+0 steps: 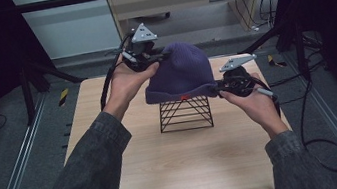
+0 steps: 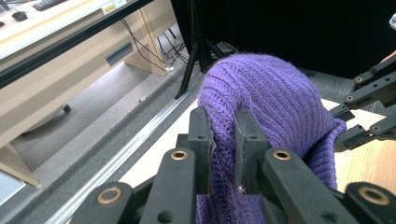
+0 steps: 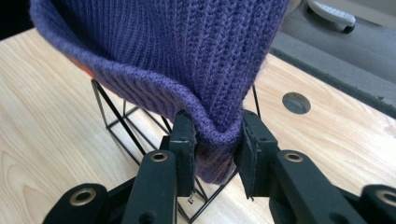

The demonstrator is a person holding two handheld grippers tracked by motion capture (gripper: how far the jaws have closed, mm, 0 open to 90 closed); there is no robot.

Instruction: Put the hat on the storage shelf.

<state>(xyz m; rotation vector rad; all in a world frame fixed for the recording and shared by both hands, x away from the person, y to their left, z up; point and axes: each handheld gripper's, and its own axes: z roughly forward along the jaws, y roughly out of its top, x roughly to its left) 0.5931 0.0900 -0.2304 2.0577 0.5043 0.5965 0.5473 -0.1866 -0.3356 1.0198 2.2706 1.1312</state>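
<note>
A purple knitted beanie sits over a black wire stand in the middle of the wooden table. My left gripper is shut on a fold of the beanie near its crown, at the hat's upper left. My right gripper is shut on the beanie's folded brim at its lower right edge. In the right gripper view the wire stand shows under the brim, and a small orange tag peeks out at the left. The other gripper's black linkage appears past the hat in the left gripper view.
A round hole lies in the tabletop near its edge. Metal rails run along both sides of the table. Black tripod legs and cables stand on the grey floor around it.
</note>
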